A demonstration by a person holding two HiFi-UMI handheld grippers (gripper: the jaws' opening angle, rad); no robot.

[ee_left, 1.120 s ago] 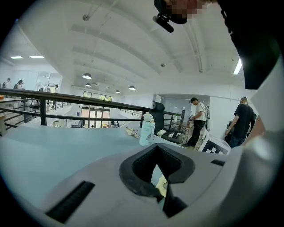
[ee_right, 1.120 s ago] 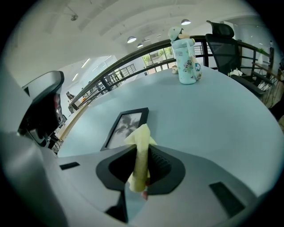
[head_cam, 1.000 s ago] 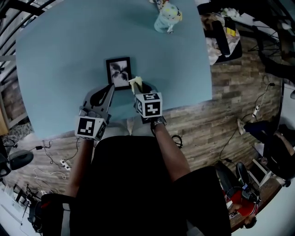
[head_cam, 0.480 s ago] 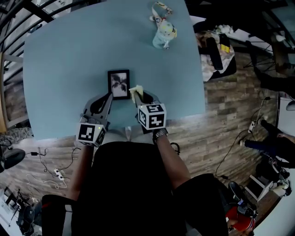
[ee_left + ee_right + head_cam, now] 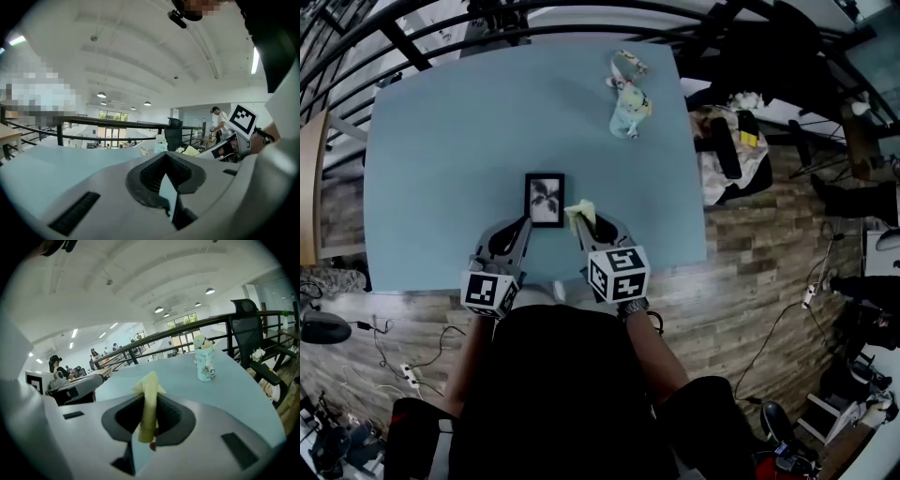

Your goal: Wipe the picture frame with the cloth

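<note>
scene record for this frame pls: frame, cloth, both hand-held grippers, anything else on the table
picture frame: lies flat on the blue table, near the person's edge
cloth: yellow, pinched upright in the right jaws
right hand-held gripper: shut on cloth, beside the frame's lower right corner
left hand-held gripper: jaws together, nothing between them, by the frame's lower left corner
cloth-to-frame contact: cannot tell
also on table: pale patterned cup, far side
</note>
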